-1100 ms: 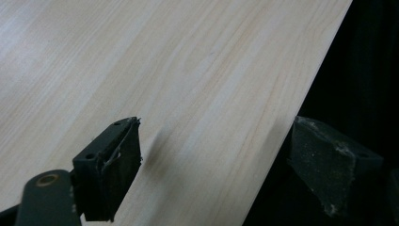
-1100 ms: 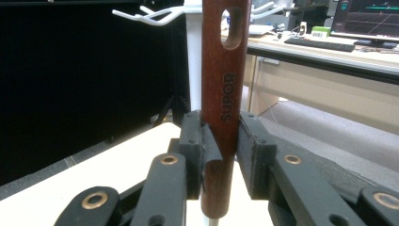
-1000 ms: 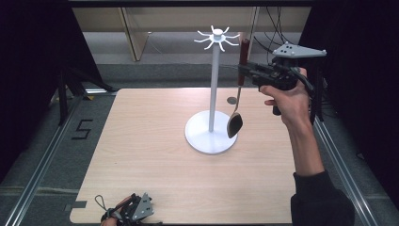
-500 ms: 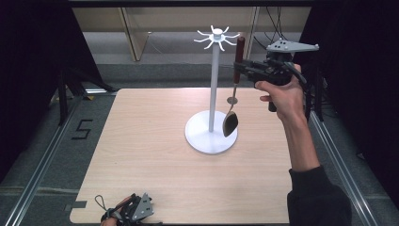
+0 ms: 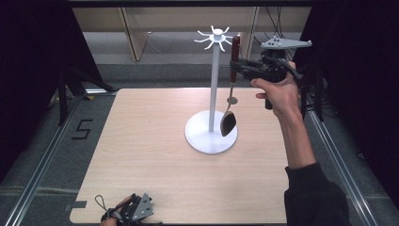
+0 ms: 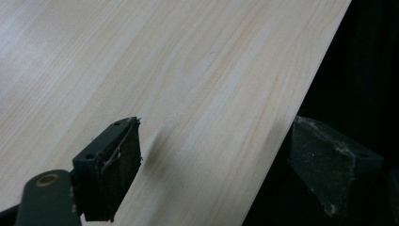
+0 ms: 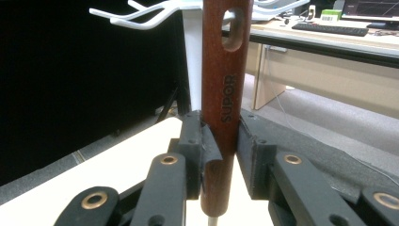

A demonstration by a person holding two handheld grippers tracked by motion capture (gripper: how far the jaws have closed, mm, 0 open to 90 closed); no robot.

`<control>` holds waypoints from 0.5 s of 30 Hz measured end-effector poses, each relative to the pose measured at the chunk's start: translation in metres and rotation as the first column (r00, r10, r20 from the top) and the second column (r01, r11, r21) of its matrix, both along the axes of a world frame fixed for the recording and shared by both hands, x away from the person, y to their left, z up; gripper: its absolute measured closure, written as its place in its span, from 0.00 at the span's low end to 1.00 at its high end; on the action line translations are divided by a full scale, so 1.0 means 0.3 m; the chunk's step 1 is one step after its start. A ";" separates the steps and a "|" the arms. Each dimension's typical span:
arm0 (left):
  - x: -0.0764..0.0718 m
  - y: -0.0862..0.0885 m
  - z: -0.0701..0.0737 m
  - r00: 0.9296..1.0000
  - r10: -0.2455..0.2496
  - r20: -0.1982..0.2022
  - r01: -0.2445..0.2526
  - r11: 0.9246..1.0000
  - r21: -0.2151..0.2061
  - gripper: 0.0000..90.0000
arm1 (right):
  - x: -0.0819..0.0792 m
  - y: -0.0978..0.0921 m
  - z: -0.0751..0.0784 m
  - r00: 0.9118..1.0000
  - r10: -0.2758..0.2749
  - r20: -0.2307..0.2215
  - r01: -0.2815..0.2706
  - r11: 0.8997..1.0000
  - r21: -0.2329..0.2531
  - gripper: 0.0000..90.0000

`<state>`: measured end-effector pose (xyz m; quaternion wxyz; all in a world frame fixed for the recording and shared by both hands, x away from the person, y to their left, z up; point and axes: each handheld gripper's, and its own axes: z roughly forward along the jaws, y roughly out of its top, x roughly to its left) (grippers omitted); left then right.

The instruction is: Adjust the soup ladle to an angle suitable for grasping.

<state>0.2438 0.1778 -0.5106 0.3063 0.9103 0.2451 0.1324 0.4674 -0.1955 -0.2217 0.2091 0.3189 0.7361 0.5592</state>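
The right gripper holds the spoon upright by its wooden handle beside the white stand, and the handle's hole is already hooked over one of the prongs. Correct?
Not quite. The right gripper does clamp the spoon upright by its wooden handle beside the white stand, but the right gripper view shows the handle's hole empty, with the prongs off to one side. It isn't hung yet.

A reddish-brown wooden spoon handle point(image 7: 225, 94), white hook stand point(image 5: 214, 94), pale wood-grain table point(image 5: 141, 155), black gripper pads point(image 6: 113, 169).
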 end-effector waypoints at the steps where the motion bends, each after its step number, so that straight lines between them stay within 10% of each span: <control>1: 0.000 0.000 0.000 1.000 0.000 0.000 0.000 1.000 0.000 0.18 | 0.006 0.002 -0.001 1.000 0.001 0.016 -0.001 1.000 -0.006 0.82; 15: -0.001 -0.001 0.000 1.000 0.001 -0.002 -0.001 1.000 0.004 0.18 | 0.007 0.012 -0.005 1.000 -0.006 -0.001 0.006 1.000 0.009 0.76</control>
